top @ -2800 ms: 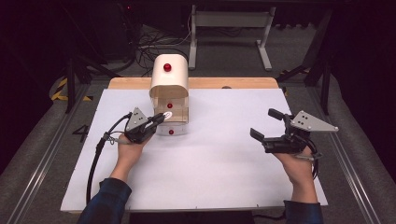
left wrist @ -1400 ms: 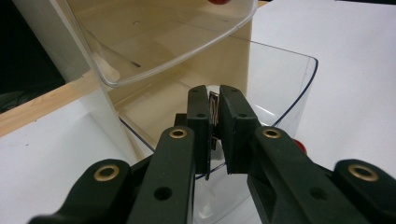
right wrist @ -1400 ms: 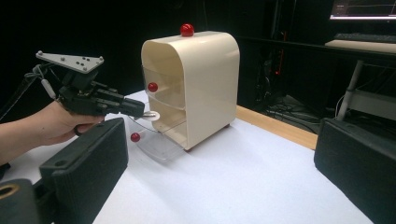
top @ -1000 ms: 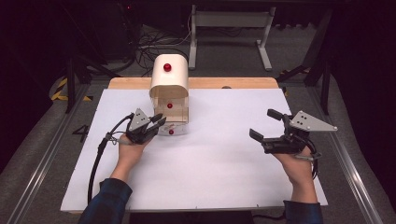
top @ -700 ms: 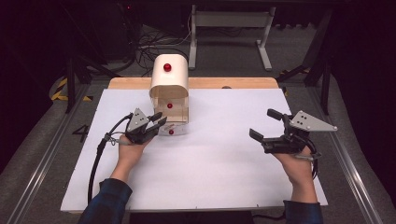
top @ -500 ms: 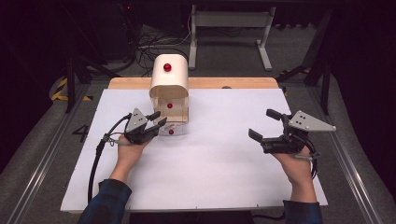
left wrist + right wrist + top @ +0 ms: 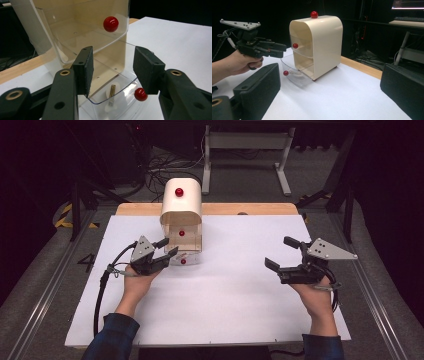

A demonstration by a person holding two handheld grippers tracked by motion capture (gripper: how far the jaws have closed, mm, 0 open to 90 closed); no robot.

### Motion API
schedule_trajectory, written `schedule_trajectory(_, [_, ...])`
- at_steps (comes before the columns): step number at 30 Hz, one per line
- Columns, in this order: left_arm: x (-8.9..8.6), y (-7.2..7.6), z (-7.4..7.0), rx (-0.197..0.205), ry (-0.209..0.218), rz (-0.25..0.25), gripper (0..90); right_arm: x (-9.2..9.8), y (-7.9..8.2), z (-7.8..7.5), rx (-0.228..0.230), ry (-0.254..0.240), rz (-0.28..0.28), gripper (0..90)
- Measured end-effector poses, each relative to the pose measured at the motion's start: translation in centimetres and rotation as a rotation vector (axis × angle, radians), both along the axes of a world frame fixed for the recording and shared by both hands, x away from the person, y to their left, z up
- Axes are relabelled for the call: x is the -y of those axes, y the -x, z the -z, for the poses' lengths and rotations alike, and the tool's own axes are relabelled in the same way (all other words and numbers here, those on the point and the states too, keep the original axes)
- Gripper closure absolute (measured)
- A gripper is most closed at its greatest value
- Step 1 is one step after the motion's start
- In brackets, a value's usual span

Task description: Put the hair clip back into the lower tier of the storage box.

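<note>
A cream cabinet with a red knob on top stands at the back of the white table. Its clear lower drawer is pulled out, red knob in front, with a small white and gold item inside. The upper drawer is pushed in, its red knob facing me. My left gripper hovers just over the lower drawer's front. Its jaws have just been opening, and the pads press on nothing. My right gripper is held open at the far right, with nothing between its jaws.
The white sheet covers the table, with a wooden strip along the back edge. Beyond the table stand a desk frame and cables on the floor. In the right gripper view, the cabinet and the left gripper lie ahead.
The left gripper's jaws have spread apart over the pulled-out lower drawer. The drawer, the cabinet and the right gripper stay where they were.
</note>
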State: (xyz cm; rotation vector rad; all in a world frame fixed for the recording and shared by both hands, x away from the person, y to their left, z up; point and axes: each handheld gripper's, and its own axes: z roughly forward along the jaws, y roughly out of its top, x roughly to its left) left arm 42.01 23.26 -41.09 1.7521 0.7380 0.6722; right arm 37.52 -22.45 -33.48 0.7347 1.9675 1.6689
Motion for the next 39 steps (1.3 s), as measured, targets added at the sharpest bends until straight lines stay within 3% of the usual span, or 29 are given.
schedule_trajectory(6, [-0.1, 0.3, -0.2, 0.0, 0.015, 0.001, 44.6, 0.0, 0.0, 0.0, 0.002, 0.004, 0.002, 3.3])
schedule_trajectory(39, [-0.3, 1.8, -1.3, 0.013, 0.033, -0.004, 33.1, 0.0, -0.1, 0.1, 0.0, 0.004, 0.004, 3.3])
